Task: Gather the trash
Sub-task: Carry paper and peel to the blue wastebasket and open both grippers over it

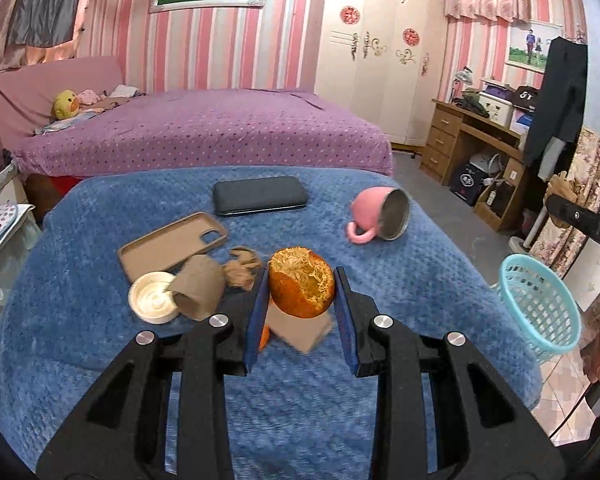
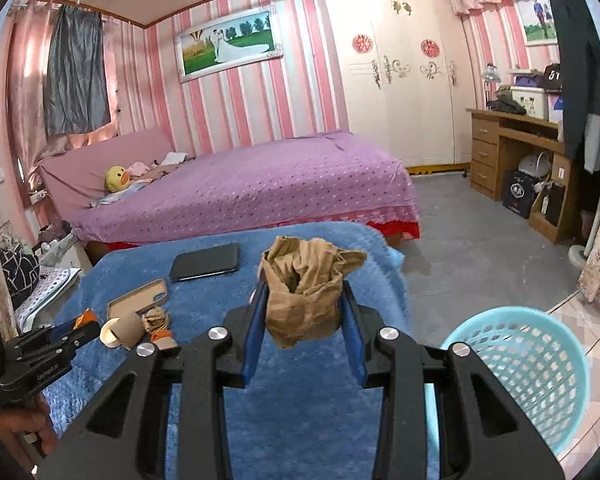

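Carrying trash above the blue-covered table (image 1: 100, 264), the left claw (image 1: 302, 300) clamps orange peel (image 1: 302, 288) and the right claw (image 2: 304, 312) crumpled brown paper (image 2: 306, 300); either light grip could drop it short of the turquoise basket (image 2: 540, 364) beyond the right edge.

Bright even indoor light; soft shadows; strong fisheye bending, dark corners; slight motion blur.

On the covered table (image 1: 100, 280): phone (image 1: 260, 199) at frame centre, phone case (image 1: 168, 242) lower left of it, tipped mug (image 1: 380, 216) to the right. Bed (image 1: 204, 132) behind the table. Basket (image 1: 540, 304) off the table's right edge, at lower right of frame.
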